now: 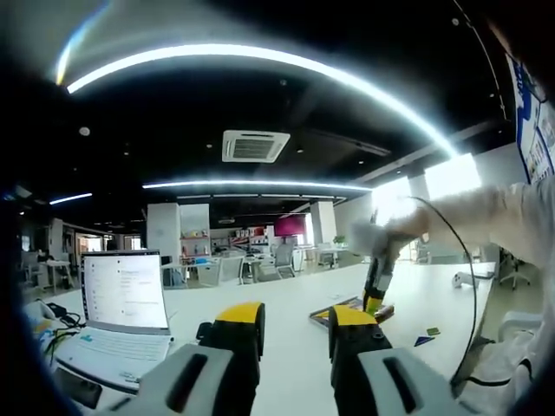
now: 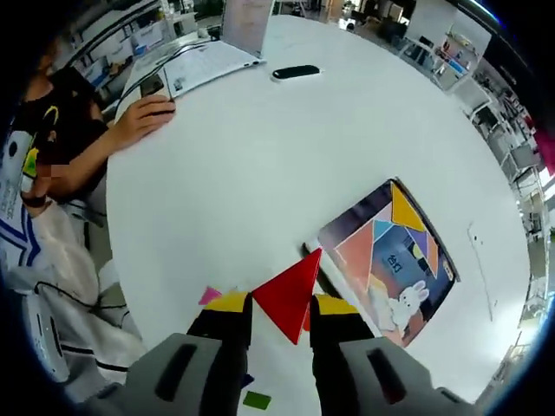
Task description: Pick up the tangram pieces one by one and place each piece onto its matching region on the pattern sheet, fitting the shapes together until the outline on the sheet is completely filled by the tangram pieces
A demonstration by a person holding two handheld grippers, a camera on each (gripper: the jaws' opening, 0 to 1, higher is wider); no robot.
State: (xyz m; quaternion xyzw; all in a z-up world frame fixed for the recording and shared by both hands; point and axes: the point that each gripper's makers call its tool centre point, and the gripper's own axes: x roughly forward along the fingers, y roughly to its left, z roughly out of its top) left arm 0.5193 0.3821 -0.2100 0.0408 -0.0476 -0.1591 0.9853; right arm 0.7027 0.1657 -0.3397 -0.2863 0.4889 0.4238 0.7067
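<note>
In the right gripper view my right gripper point(image 2: 282, 303) is shut on a red triangle point(image 2: 290, 290), held above the white table just left of the pattern sheet point(image 2: 347, 251). On the sheet lie a yellow triangle point(image 2: 406, 208), a blue piece point(image 2: 381, 230), a purple piece point(image 2: 418, 238) and an orange piece point(image 2: 432, 256). A pink piece point(image 2: 210, 295) and a green piece point(image 2: 256, 399) lie loose near my jaws. My left gripper point(image 1: 295, 316) is open, holds nothing and looks level across the table. In the left gripper view the right gripper point(image 1: 375, 299) hangs over the sheet point(image 1: 342, 310).
A person sits at the left with a hand point(image 2: 143, 108) on a phone. At the far end are an open laptop point(image 2: 195, 61) and a black object point(image 2: 295, 72). The laptop point(image 1: 121, 312) stands left of my left jaws, with small loose pieces point(image 1: 427, 336) to their right.
</note>
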